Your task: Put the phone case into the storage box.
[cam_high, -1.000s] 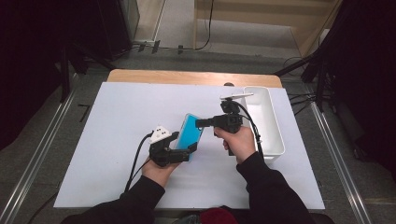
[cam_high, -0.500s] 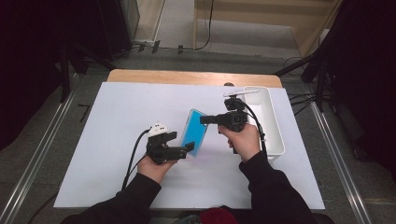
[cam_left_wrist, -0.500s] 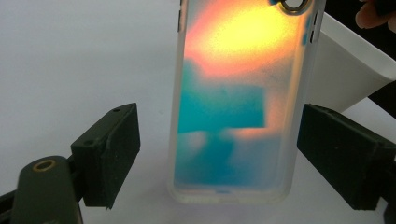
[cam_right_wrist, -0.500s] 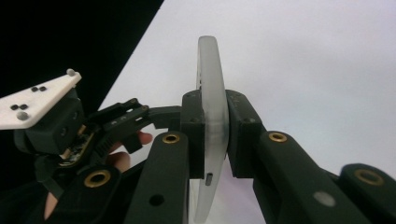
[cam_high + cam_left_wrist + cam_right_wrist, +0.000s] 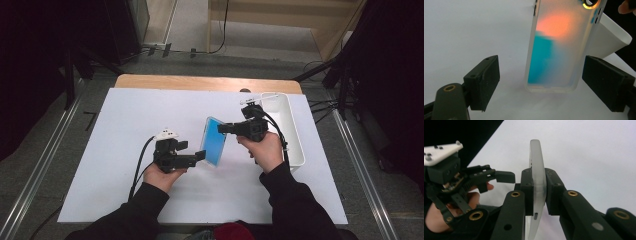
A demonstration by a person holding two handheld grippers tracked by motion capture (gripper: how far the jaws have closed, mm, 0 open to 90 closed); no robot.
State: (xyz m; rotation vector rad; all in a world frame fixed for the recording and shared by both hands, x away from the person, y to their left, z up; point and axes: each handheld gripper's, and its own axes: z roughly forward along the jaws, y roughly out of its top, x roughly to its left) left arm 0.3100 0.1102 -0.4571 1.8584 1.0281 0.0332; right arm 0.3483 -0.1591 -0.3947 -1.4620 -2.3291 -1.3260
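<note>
A translucent phone case (image 5: 214, 141) with a blue and orange tint hangs tilted on edge above the white table. My right gripper (image 5: 222, 128) is shut on its upper rim; in the right gripper view both pads (image 5: 527, 192) press on the thin case (image 5: 535, 157). My left gripper (image 5: 200, 156) is open and points at the case's lower end. In the left gripper view the case (image 5: 559, 50) stands between the wide-apart pads (image 5: 484, 80), touching neither. The left gripper (image 5: 504, 176) also appears in the right gripper view, beside the case.
A white rectangular tray (image 5: 292, 130) sits at the table's right side, just behind my right hand. A wooden strip (image 5: 207, 82) runs along the far edge of the white table cover (image 5: 125, 115). Metal rails flank the table.
The case and my right gripper have shifted slightly right, and the case stands a bit more on edge. My left gripper has stayed open and nearly still.
</note>
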